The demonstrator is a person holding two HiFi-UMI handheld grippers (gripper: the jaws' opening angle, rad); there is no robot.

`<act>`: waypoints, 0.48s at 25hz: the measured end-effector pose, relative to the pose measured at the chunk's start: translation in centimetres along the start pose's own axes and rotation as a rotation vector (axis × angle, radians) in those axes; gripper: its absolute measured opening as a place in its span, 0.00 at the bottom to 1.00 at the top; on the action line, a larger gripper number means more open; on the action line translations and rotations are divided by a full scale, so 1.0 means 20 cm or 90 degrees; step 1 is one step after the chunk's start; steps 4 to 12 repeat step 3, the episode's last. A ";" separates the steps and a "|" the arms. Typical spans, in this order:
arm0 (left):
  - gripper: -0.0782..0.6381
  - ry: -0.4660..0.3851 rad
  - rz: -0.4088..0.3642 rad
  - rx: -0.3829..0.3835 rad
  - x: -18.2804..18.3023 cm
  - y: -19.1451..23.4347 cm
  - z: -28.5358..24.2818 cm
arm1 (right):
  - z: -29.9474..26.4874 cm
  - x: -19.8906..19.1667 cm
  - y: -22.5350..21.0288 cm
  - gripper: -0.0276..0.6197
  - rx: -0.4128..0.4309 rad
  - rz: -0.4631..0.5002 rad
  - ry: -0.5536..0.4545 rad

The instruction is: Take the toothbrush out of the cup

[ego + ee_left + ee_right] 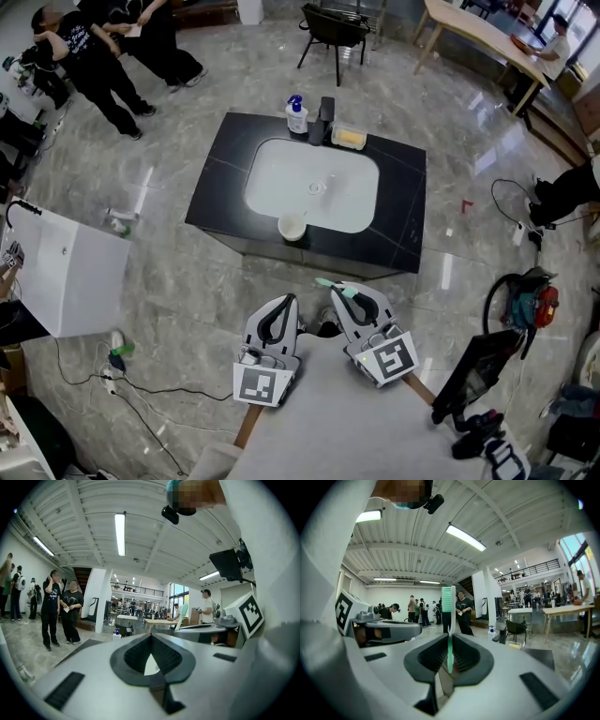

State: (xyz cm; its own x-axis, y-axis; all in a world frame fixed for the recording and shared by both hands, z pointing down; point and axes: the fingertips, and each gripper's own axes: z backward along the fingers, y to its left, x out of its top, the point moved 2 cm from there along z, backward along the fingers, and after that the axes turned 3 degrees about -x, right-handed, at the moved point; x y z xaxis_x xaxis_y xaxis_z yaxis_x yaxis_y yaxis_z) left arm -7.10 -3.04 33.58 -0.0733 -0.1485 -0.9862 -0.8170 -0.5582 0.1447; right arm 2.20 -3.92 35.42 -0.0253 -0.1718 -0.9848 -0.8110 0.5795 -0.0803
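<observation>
A white cup (292,226) stands on the front rim of the black counter (403,220), by the white sink basin (272,178). Well short of the counter, my right gripper (340,292) is shut on a green-and-white toothbrush (330,283), far from the cup. In the right gripper view the toothbrush (448,613) rises upright from between the pads, bristle head on top, with my right gripper (449,641) clamped on its handle. My left gripper (291,301) hangs beside it at the left, shut and holding nothing. The left gripper view shows my left gripper (151,639) with its tips together.
A blue-capped soap bottle (296,115), a dark faucet (324,119) and a yellow sponge tray (348,137) line the counter's far edge. A white box (70,272) stands left, with cables on the floor. People (103,56) stand far left; a chair (335,28) is behind.
</observation>
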 end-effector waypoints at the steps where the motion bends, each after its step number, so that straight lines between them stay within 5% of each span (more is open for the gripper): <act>1: 0.12 0.000 0.000 0.000 0.00 0.00 0.00 | 0.00 0.00 0.00 0.10 -0.001 0.000 0.000; 12: 0.12 0.001 0.000 0.000 0.01 0.00 0.00 | 0.00 0.00 -0.01 0.10 -0.003 -0.001 -0.001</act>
